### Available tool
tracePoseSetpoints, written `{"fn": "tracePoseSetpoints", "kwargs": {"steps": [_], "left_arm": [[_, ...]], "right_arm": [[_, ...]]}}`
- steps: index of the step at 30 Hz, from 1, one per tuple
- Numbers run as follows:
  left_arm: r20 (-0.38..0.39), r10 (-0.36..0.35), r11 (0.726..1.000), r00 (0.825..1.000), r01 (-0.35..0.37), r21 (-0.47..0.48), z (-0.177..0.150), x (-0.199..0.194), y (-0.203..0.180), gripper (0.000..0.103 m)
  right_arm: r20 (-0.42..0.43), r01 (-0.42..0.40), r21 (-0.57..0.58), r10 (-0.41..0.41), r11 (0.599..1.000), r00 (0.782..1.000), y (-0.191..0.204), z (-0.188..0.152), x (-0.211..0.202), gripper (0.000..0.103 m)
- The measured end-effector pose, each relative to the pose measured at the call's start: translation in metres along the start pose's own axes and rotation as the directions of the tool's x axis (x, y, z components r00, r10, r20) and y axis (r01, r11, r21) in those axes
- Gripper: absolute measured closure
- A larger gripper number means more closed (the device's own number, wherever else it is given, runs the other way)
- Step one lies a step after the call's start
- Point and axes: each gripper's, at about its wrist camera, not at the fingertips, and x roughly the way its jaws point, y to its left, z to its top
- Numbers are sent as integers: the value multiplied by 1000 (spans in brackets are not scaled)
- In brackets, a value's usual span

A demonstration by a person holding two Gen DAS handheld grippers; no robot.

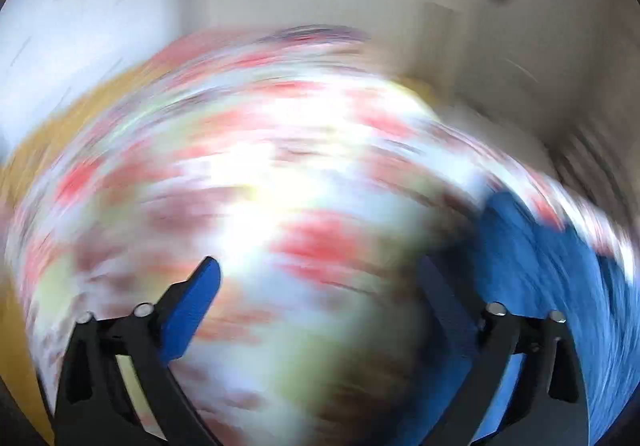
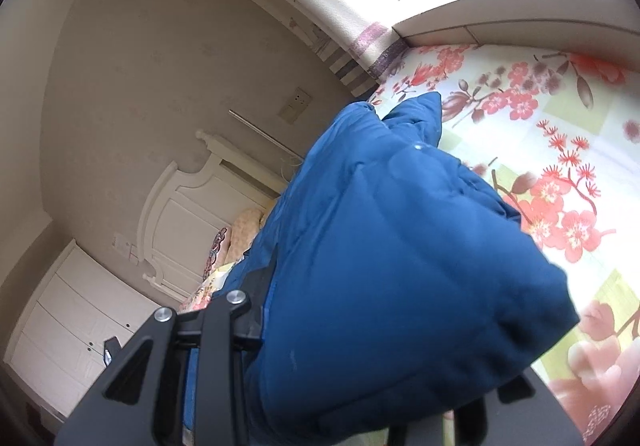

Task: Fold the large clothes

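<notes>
A blue padded jacket [image 2: 400, 254] hangs in a thick bundle over my right gripper [image 2: 360, 386] and hides its fingertips; the jaws are buried in the cloth, so I cannot see whether they are closed on it. It hangs above a bed with a floral sheet [image 2: 560, 149]. In the left wrist view everything is smeared by fast motion. My left gripper [image 1: 320, 286] is open and empty, its blue fingers [image 1: 196, 306] wide apart over the floral sheet [image 1: 260, 165]. A blue part of the jacket [image 1: 560, 278] shows at the right.
A white headboard [image 2: 192, 213] and a pillow [image 2: 244, 230] stand at the bed's far end. A white cabinet [image 2: 68, 318] is beside it. A patterned curtain [image 2: 320, 5] and a window ledge [image 2: 500, 21] border the bed.
</notes>
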Motion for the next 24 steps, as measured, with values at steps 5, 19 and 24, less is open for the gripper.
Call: {"fn": "tracePoseSetpoints", "kwargs": {"steps": [5, 19, 24], "left_arm": [[106, -303, 948, 947, 288, 137, -19, -79, -22, 12], [-242, -575, 600, 781, 604, 524, -145, -106, -169, 7], [66, -606, 777, 792, 573, 259, -43, -116, -17, 6]], "right_arm": [[10, 29, -41, -29, 999, 1000, 6, -2, 0, 71], [87, 182, -358, -162, 916, 983, 110, -17, -8, 71], [185, 251, -745, -171, 618, 968, 232, -72, 16, 71]]}}
